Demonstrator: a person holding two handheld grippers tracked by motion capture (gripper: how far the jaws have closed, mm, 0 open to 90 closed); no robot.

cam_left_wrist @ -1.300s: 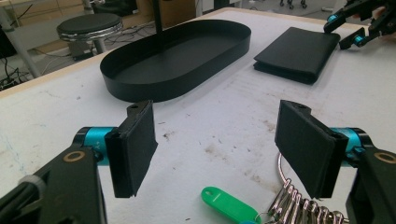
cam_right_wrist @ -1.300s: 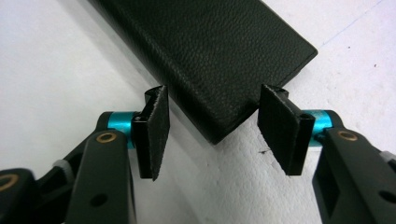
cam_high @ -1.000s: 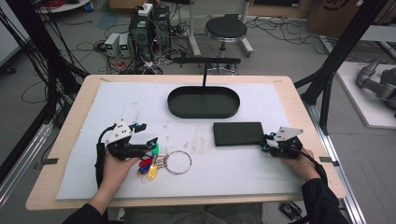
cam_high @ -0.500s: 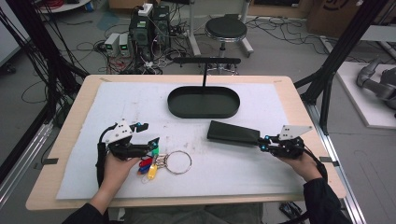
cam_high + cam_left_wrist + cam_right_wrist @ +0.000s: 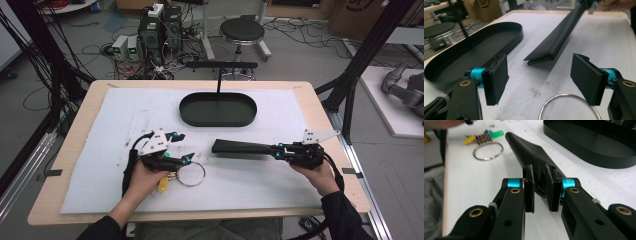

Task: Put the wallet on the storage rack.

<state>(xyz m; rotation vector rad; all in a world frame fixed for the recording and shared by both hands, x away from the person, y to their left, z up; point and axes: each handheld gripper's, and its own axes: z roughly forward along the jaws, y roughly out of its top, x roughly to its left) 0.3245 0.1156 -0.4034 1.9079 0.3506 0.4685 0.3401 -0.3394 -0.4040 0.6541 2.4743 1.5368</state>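
Right hand-held gripper [image 5: 278, 150] clamped on black wallet's [image 5: 240, 147] near end, wallet lifted off bench [image 5: 310, 95], left hand-held gripper [image 5: 181, 147] open, jaws just closing slightly, empty, above key ring [image 5: 190, 174]

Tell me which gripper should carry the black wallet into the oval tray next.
Right. The right gripper is already clamped on the black wallet and holds it off the mat near the oval tray. The left gripper hangs open over the key ring.
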